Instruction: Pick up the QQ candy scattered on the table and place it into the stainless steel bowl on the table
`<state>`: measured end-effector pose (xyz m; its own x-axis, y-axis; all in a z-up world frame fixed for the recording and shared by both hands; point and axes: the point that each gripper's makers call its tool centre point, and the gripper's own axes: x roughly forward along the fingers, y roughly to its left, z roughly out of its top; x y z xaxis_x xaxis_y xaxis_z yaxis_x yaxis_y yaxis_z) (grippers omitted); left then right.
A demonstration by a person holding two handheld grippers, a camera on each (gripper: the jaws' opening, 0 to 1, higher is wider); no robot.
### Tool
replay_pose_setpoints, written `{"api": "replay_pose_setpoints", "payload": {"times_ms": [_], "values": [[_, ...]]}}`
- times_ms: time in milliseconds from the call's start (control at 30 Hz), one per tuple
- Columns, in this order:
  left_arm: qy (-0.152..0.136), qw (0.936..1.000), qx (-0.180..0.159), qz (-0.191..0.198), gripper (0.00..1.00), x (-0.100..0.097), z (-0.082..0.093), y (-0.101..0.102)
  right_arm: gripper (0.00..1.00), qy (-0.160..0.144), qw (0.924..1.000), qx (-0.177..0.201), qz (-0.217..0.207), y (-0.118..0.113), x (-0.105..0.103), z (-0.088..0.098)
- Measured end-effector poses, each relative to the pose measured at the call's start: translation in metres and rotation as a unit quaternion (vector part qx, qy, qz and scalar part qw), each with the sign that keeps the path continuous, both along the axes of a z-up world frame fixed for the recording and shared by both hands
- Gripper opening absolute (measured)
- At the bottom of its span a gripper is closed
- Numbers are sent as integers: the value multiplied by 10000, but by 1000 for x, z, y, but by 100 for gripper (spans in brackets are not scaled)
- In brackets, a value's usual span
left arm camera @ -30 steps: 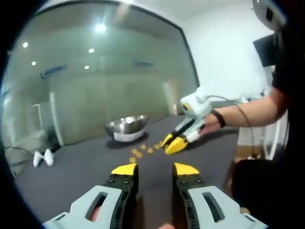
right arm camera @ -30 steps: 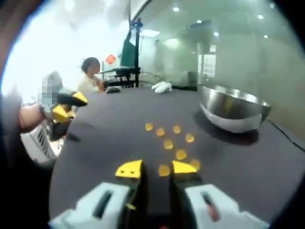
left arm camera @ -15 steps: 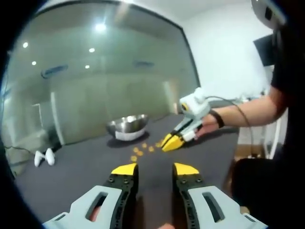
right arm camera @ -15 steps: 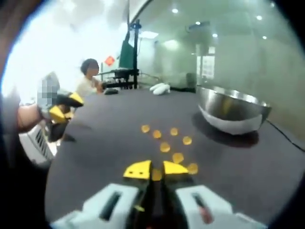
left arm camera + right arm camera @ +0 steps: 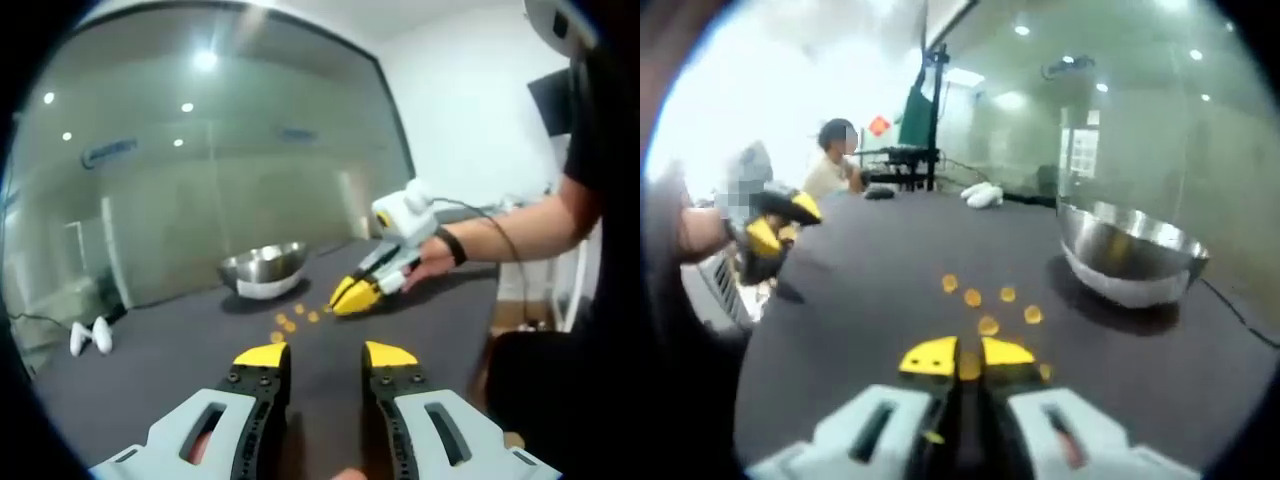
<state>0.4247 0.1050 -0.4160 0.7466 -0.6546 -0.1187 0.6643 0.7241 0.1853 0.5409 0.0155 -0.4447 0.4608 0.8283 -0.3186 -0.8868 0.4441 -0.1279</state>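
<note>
Several small orange QQ candies (image 5: pixel 987 325) lie on the dark table (image 5: pixel 860 300), a short way in front of the stainless steel bowl (image 5: pixel 1130 265). My right gripper (image 5: pixel 968 355) is shut on one orange candy (image 5: pixel 968 368), held just above the table near the others. Seen from the left gripper view, a hand holds this right gripper (image 5: pixel 350 295) beside the candies (image 5: pixel 290 322), with the bowl (image 5: pixel 265 268) further back. My left gripper (image 5: pixel 325 355) is open and holds nothing, well short of the candies. It also appears at the left of the right gripper view as the left gripper (image 5: pixel 770 235).
Two white objects (image 5: pixel 85 335) lie at the far side of the table (image 5: pixel 180 350), in front of a glass wall. A thin cable (image 5: pixel 1240 310) runs past the bowl. A person (image 5: pixel 835 165) sits at a desk beyond the table's far end.
My right gripper went from open to shut on one candy and has risen a little with it. The left gripper has stayed where it was, open.
</note>
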Motion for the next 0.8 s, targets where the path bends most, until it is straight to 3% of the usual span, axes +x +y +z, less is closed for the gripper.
{"api": "replay_pose_setpoints", "payload": {"times_ms": [100, 267, 400, 500, 567, 800], "values": [[-6, 10000, -11, -42, 30, -2, 1, -1, 9, -272, 9987, 278, -319, -5, 25, 39], [-21, 10000, -36, -23, 30, -4, 3, -1, 9, -527, 9941, 483, -819, -16, 70, 76], [-53, 10000, -7, -1, 28, -5, 3, -1, 9, -558, 9874, 700, -1306, -25, 125, 101], [-44, 10000, -13, -49, 28, -8, 3, -4, 9, -476, 9844, 787, -1500, -26, 161, 109], [-34, 10000, 20, -85, 28, -10, 2, -6, 9, -510, 9831, 758, -1589, -25, 174, 111], [2, 9996, -5, -276, 28, -19, 3, -10, 9, -663, 9818, 522, -1699, -14, 192, 106]]}}
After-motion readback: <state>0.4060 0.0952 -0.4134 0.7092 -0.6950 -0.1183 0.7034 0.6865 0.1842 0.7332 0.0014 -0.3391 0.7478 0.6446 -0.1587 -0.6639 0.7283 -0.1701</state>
